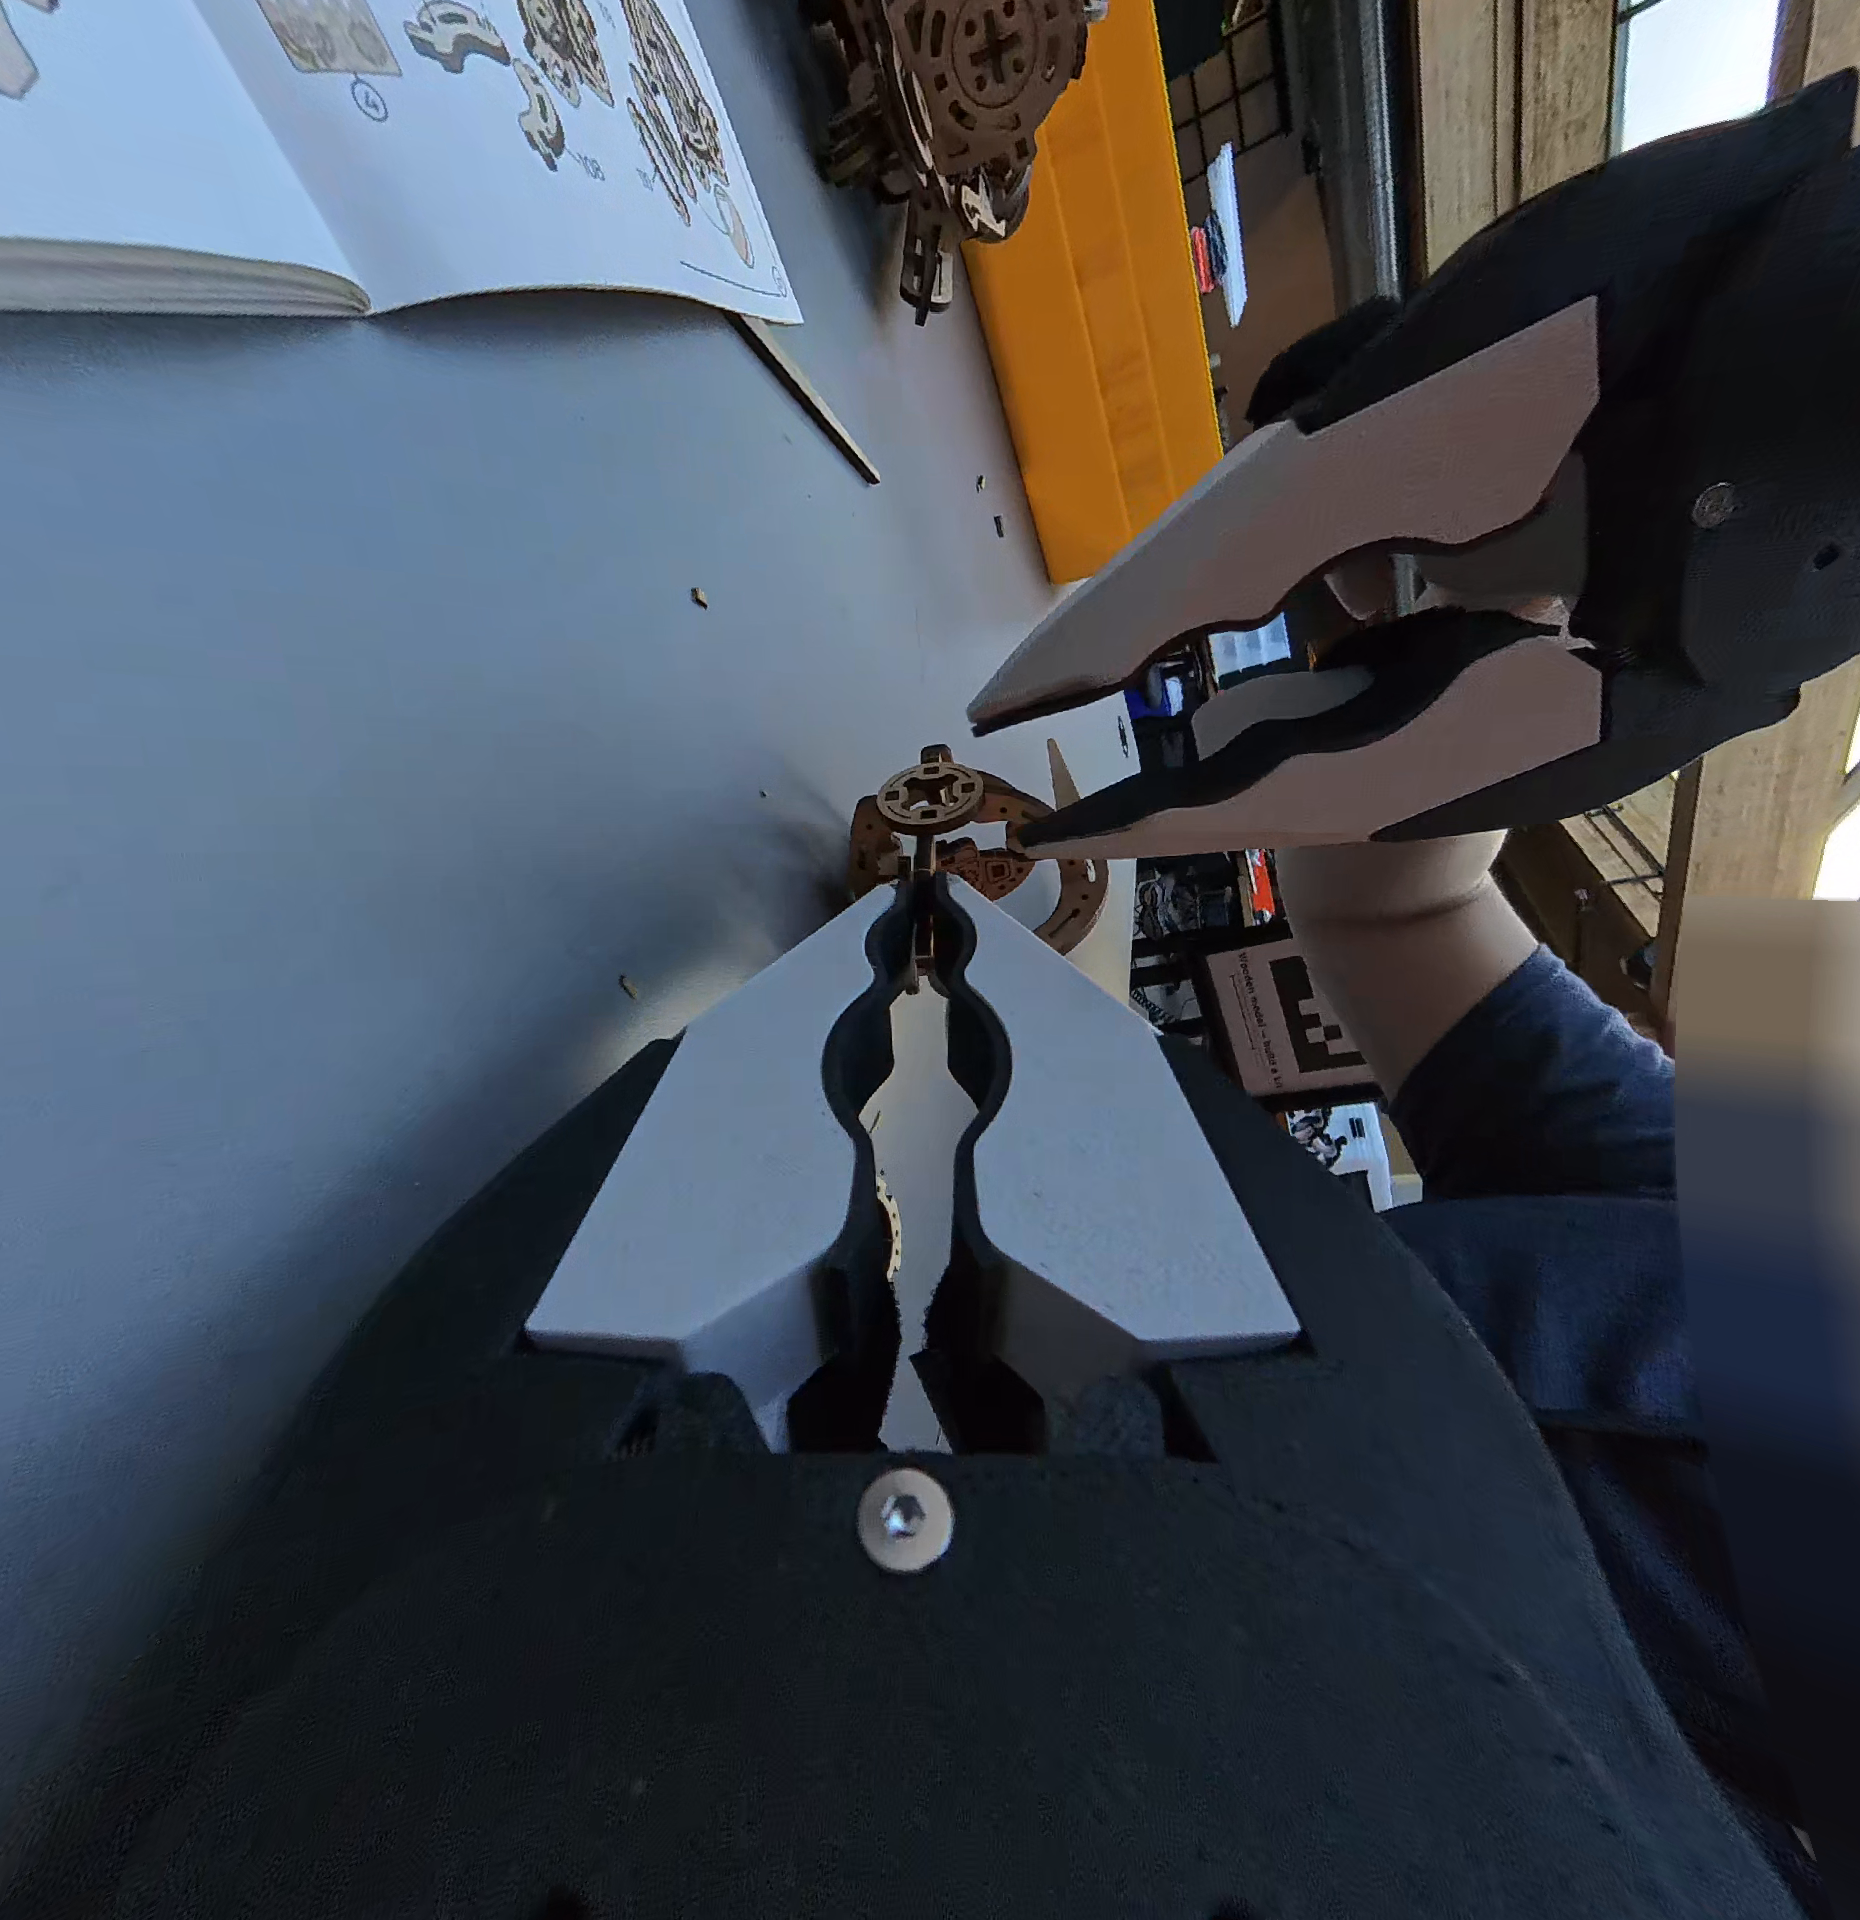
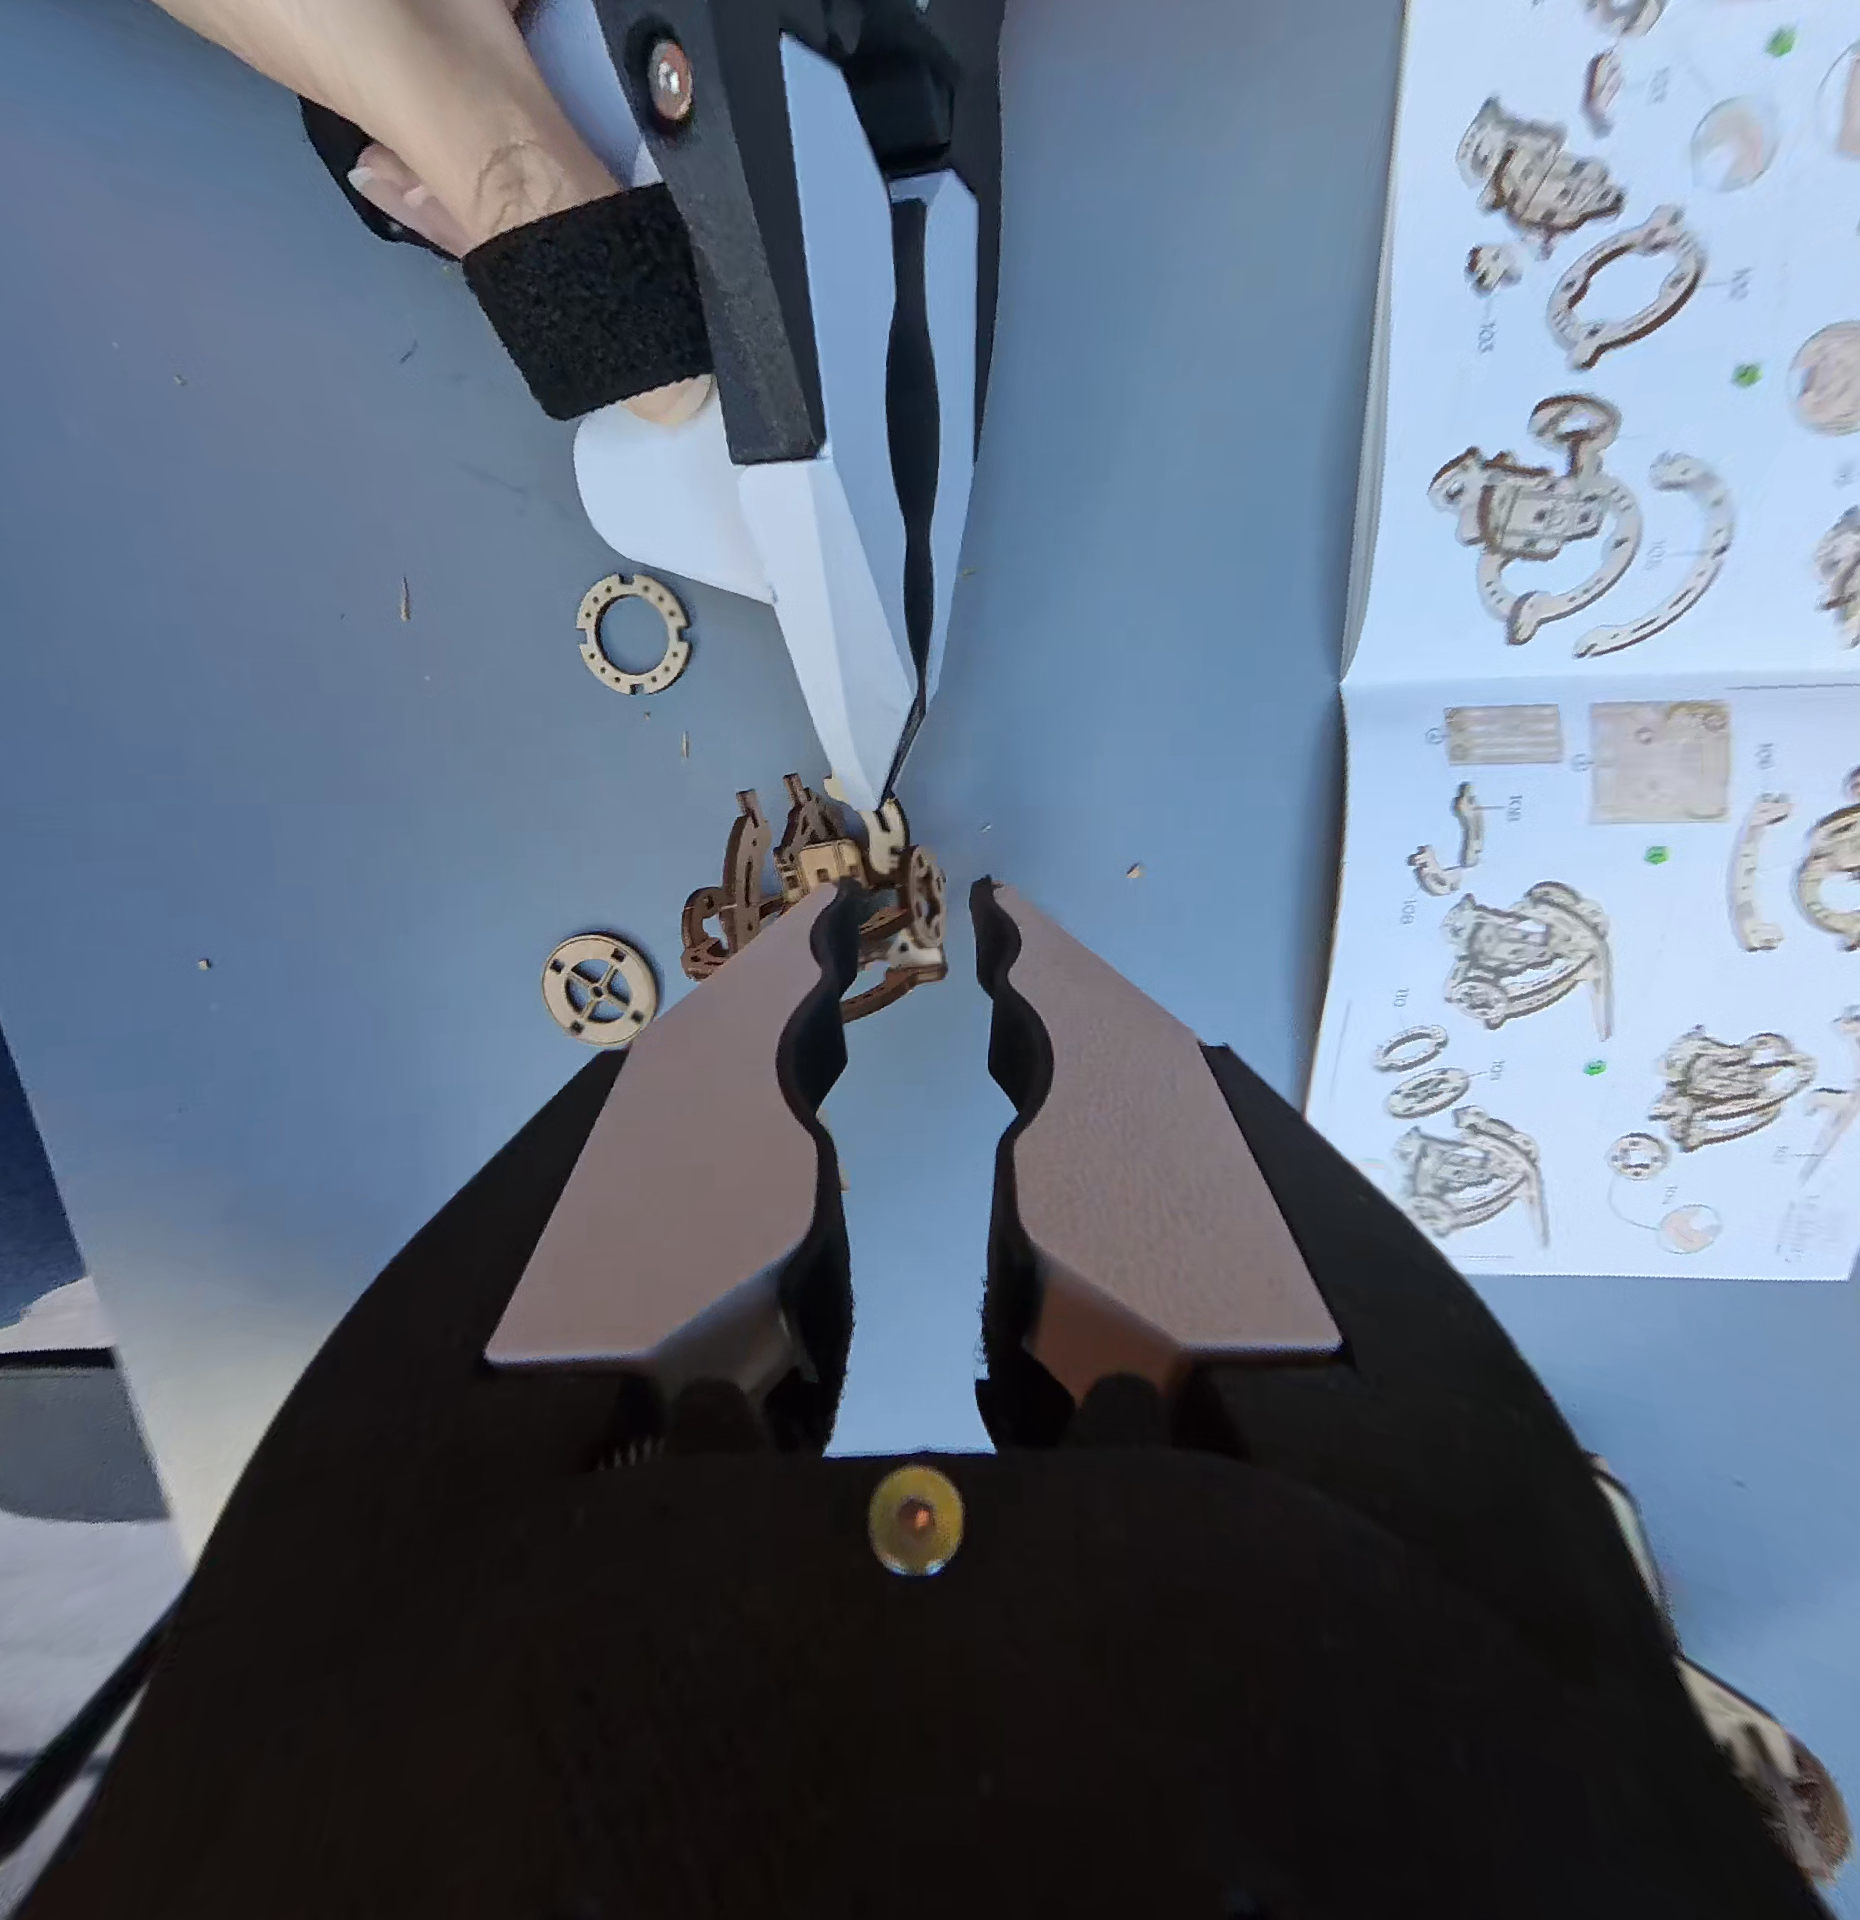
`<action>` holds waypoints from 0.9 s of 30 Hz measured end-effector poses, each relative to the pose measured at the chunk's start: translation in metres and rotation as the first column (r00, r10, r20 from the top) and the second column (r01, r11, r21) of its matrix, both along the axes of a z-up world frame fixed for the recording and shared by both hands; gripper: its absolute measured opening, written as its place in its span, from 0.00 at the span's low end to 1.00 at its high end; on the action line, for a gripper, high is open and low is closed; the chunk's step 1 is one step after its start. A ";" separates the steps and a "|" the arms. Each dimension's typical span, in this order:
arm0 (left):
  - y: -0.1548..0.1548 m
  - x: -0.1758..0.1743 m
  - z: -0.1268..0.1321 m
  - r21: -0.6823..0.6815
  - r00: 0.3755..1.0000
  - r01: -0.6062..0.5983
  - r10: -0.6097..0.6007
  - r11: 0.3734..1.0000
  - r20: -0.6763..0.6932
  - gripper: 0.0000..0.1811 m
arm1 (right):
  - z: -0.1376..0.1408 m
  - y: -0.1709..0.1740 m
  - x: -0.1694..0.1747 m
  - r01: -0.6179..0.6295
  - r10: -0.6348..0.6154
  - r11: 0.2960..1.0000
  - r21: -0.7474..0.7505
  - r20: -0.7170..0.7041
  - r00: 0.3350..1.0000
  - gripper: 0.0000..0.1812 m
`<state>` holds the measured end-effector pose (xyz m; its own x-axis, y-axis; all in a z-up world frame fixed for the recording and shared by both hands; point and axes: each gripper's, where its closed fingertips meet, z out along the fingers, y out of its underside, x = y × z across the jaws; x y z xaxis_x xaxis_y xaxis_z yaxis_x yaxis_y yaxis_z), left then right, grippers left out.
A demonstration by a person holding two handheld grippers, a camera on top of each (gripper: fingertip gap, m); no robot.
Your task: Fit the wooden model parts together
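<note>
A small wooden sub-assembly [image 1: 967, 852] with a curved rocker and a round slotted disc [image 1: 928, 798] sits just above the grey table. My left gripper [image 1: 918, 885] is shut on a thin tab of it. In the right wrist view the left gripper [image 2: 886, 795] comes down from the top onto the sub-assembly [image 2: 801, 894]. My right gripper [image 2: 905, 891] is open, its left finger against the sub-assembly and a small wheel part [image 2: 924, 899] between the tips. In the left wrist view the right gripper [image 1: 999, 774] enters from the right, its lower fingertip touching the rocker.
A loose wooden ring [image 2: 633, 634] and a spoked disc [image 2: 599, 989] lie on the table left of the sub-assembly. An open instruction booklet [image 2: 1632, 623] lies to the right. A larger built wooden model [image 1: 947, 104] and a yellow box [image 1: 1102, 312] stand farther off. Less than 4 cm separates the two grippers' tips. The spoked disc [image 2: 599, 989] is about 9 cm from both grippers' fingertips.
</note>
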<state>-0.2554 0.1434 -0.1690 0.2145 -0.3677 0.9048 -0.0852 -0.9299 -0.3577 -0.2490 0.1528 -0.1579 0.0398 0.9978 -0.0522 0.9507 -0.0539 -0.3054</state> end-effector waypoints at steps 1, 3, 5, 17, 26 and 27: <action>0.000 0.000 -0.001 -0.002 1.000 -0.003 0.003 1.000 -0.002 0.01 | -0.002 -0.004 0.002 0.008 -0.007 0.999 -0.039 0.018 1.000 0.12; 0.000 0.001 -0.001 -0.013 1.000 -0.001 0.001 1.000 0.003 0.01 | -0.001 -0.004 -0.001 0.000 0.000 0.999 -0.051 -0.003 1.000 0.14; 0.001 0.002 0.000 -0.025 1.000 -0.005 0.006 1.000 0.017 0.01 | -0.001 -0.001 0.000 -0.002 0.002 0.999 -0.044 0.001 1.000 0.15; 0.006 0.002 0.000 -0.066 0.999 -0.030 0.032 0.997 0.039 0.01 | 0.009 0.004 -0.012 0.171 -0.224 0.920 -0.353 -0.115 0.968 0.15; 0.006 0.003 0.000 -0.082 0.998 -0.032 0.036 0.996 0.045 0.01 | 0.004 -0.004 -0.011 0.181 -0.260 0.844 -0.505 -0.090 0.962 0.15; 0.006 0.003 0.000 -0.085 0.998 -0.032 0.036 0.996 0.046 0.01 | 0.006 -0.007 -0.012 0.170 -0.257 0.835 -0.524 -0.098 0.961 0.15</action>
<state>-0.2527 0.1495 -0.1692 0.1813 -0.2828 0.9419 -0.0379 -0.9591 -0.2807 -0.2613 0.1453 -0.1523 0.1967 0.7972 -0.5708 0.8386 -0.4384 -0.3233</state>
